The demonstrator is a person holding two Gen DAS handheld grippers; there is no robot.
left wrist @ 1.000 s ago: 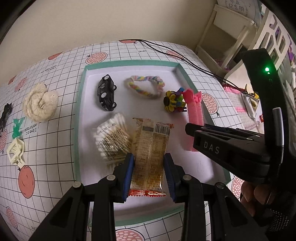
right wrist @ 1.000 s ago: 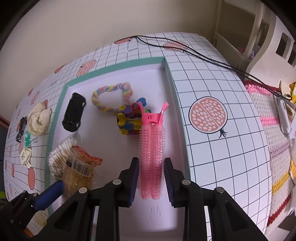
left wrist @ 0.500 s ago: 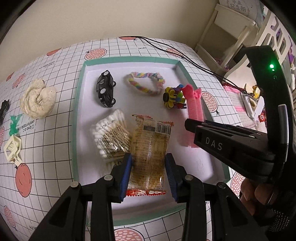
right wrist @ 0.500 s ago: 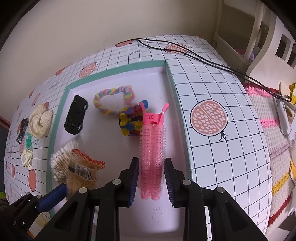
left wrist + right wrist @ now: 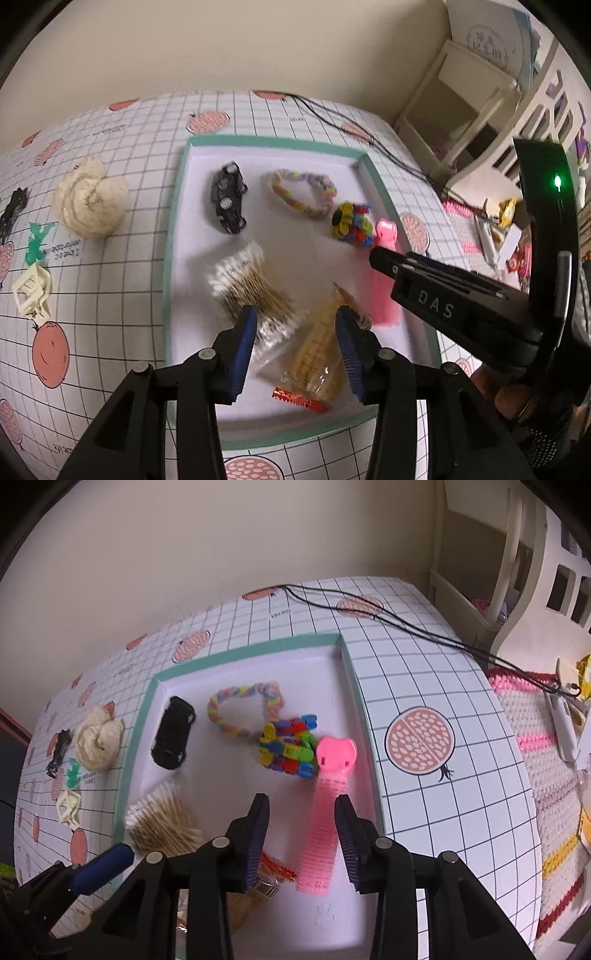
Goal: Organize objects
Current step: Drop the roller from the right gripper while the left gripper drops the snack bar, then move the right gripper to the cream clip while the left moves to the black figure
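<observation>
A white tray with a teal rim point(image 5: 173, 258) point(image 5: 136, 731) holds the sorted things. My left gripper point(image 5: 295, 347) is open over the tray's near edge. A clear snack packet point(image 5: 317, 354) lies tilted between its blue pads, touching neither. My right gripper point(image 5: 302, 834) is open too. The pink hair roller clip point(image 5: 325, 812) lies on the tray between its fingers, closer to the right one. In the left wrist view the pink roller clip point(image 5: 386, 299) shows beside the packet, partly behind the right tool.
Also in the tray: a black toy car point(image 5: 229, 203), a rainbow braided loop point(image 5: 303, 192), a bundle of coloured clips point(image 5: 288, 749) and cotton swabs point(image 5: 251, 288). Left of it lie a cream rope ball point(image 5: 90, 203) and small clips point(image 5: 31, 295). A black cable point(image 5: 406, 627) crosses the far mat.
Both grippers opened wide, letting go of the snack packet and the pink roller, and drew back a little. The packet now lies turned at an angle.
</observation>
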